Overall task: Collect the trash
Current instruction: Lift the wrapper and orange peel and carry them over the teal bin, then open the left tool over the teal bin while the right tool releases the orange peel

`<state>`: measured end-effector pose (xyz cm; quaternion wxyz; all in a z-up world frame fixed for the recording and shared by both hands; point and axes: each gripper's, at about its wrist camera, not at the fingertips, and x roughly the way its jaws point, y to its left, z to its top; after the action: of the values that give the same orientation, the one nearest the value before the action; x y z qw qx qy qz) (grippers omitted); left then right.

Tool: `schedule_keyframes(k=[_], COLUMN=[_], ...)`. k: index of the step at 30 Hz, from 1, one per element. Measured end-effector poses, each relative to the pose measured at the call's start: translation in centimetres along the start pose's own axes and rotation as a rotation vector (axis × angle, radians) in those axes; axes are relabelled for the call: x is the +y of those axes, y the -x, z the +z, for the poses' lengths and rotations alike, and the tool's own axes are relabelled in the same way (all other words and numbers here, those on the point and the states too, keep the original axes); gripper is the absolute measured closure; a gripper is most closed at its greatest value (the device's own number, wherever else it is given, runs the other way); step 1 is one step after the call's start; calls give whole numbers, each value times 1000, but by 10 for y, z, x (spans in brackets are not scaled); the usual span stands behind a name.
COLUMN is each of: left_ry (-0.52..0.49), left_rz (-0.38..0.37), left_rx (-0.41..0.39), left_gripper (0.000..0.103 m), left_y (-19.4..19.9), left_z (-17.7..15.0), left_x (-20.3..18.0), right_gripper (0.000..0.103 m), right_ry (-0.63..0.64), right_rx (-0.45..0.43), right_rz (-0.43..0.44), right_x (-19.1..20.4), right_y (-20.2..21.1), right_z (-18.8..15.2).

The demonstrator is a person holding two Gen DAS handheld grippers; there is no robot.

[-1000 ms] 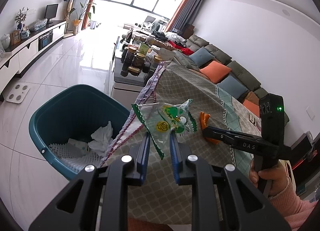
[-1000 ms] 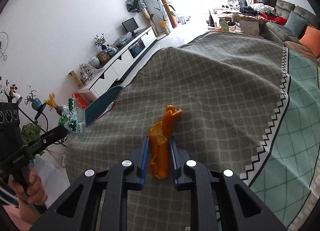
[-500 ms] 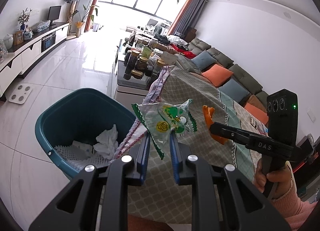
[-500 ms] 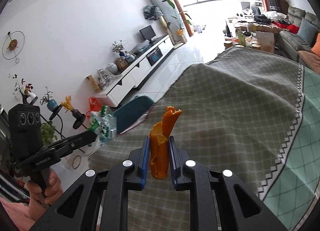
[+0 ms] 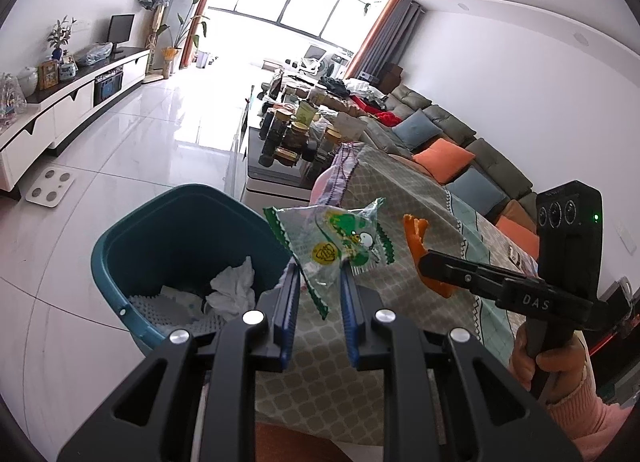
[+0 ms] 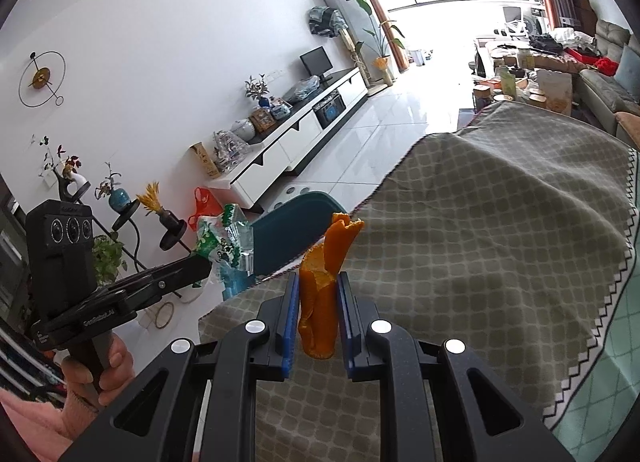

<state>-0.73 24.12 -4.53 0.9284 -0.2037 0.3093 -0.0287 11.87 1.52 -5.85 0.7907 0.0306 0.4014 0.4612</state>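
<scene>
My left gripper (image 5: pixel 320 274) is shut on a clear snack wrapper (image 5: pixel 334 244) with green print, held in the air at the table's edge, just right of the teal trash bin (image 5: pixel 132 238) on the floor. My right gripper (image 6: pixel 318 282) is shut on a strip of orange peel (image 6: pixel 324 282), held upright above the table cloth (image 6: pixel 480 221). In the left wrist view the right gripper (image 5: pixel 424 262) comes in from the right with the orange peel (image 5: pixel 416 234) at its tip. In the right wrist view the left gripper (image 6: pixel 204 262) shows at left with the wrapper (image 6: pixel 224 242).
The bin holds crumpled white tissue (image 5: pixel 234 290) and foam netting (image 5: pixel 160 308). A low glass table (image 5: pixel 280 177) crowded with jars stands beyond it. A sofa (image 5: pixel 460 149) with cushions runs along the right wall, a white TV cabinet (image 5: pixel 72 101) along the left. Tiled floor lies between.
My right gripper has swung left with the peel, toward the table's edge and the bin. The bin now sits closer to the wrapper in the left wrist view.
</scene>
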Motion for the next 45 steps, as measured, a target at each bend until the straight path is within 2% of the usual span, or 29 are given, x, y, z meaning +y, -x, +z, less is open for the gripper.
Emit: schedule_keyframes(k=[17,45], left_ry=[23,54], left_rz=[39,108], left_rx=[-22,-18], left_gripper=[82,82], left_y=[9,-5], left_z=[6,13], left_x=[15,29], right_gripper=[85,85], right_ry=[29,76], right_rx=[18,47], right_rz=[30,72], right_x=[16,45], right_y=[-17,-46], right_z=[5,17])
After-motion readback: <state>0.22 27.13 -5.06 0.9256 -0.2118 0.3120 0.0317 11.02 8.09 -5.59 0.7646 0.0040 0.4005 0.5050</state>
